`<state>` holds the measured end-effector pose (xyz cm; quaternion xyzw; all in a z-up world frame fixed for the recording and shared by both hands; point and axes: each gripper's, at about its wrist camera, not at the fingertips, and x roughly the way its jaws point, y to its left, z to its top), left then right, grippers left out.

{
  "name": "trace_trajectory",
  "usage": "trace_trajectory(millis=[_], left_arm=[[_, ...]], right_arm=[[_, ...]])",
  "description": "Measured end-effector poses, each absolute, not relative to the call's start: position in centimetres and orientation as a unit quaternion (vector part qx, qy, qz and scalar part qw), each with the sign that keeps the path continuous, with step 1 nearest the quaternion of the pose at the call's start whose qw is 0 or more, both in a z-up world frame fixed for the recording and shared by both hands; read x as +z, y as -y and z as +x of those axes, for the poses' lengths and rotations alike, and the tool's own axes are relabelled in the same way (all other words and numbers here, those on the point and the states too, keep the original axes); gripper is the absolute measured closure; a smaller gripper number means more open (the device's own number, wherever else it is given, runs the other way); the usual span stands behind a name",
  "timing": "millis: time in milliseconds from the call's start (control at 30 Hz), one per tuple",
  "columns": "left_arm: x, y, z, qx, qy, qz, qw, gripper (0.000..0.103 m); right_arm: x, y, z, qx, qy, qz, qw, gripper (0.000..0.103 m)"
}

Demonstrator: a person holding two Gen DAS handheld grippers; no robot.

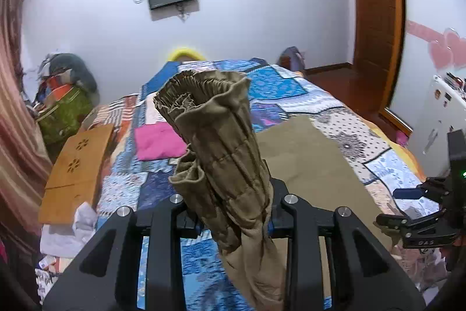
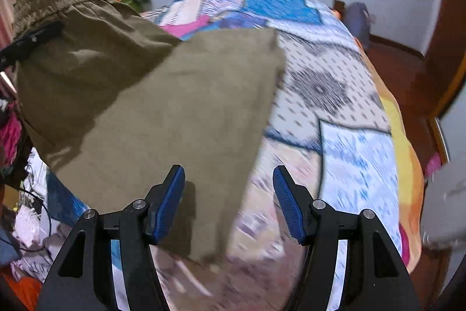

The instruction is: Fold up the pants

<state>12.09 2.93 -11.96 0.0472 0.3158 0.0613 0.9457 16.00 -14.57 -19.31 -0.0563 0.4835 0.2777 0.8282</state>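
— What have you got in your left gripper (image 1: 233, 212)?

— The khaki pants (image 1: 221, 153), pinched at the gathered elastic waistband. The fabric is bunched thick between my jaws and rises straight ahead of the tool, the ruffled band at the top and the rest hanging down under it. In the right wrist view that same waistband sits up and to the left of my other tool, with the left gripper's dark finger (image 2: 35, 38) clamped on it.

— And the rest of the garment?

— It runs down from the lifted waistband onto the patchwork quilt (image 2: 335, 136), lying as a flat khaki sheet in front of my right gripper (image 2: 228, 203), its far edge straight across the bed.

— Is the right one holding anything?

— No. Its blue pads (image 2: 171, 200) stand apart with nothing between them. The left pad hovers over the near part of the cloth, the right pad over bare quilt. That view is blurred, so I cannot tell whether the pad touches the fabric.

— What else is close by?

— A pink cloth (image 1: 157, 142) lies on the quilt ahead and left of my left tool, and a wooden board (image 1: 75, 171) sits further left.
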Motion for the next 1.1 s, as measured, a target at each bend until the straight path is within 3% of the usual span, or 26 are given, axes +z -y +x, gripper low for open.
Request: trace_trajectory(millis=[100,233,833,933,1000,1100], left_arm=[[-12.1,-1.0,12.7,0.037,-0.321,0.059,0.945,0.074],[-12.3,1.4,13.6,0.009,-0.329,0.069,0.942,0.074],[-20.1,8.5,17.5,-0.1,-0.452,0.073,0.883,0.074],[-20.8,9.0,17.6,-0.099,-0.462,0.074,0.878,0.06],[-20.9,8.8,17.6,-0.114,-0.472,0.053,0.873,0.038],[-20.8,8.4,17.4,-0.121,-0.479,0.029,0.869,0.037]], right_arm=[[-20.8,15.2,15.8,0.276,-0.494,-0.036,0.824,0.044],[-21.4,16.3,15.8,0.271,-0.495,0.003,0.826,0.035],[-21.6,16.9,15.1,0.275,-0.479,0.02,0.833,0.035],[-21.5,16.8,15.1,0.271,-0.479,0.018,0.835,0.035],[-21.4,16.9,15.0,0.269,-0.477,0.017,0.836,0.035],[-21.2,17.2,14.8,0.268,-0.48,0.021,0.835,0.035]])
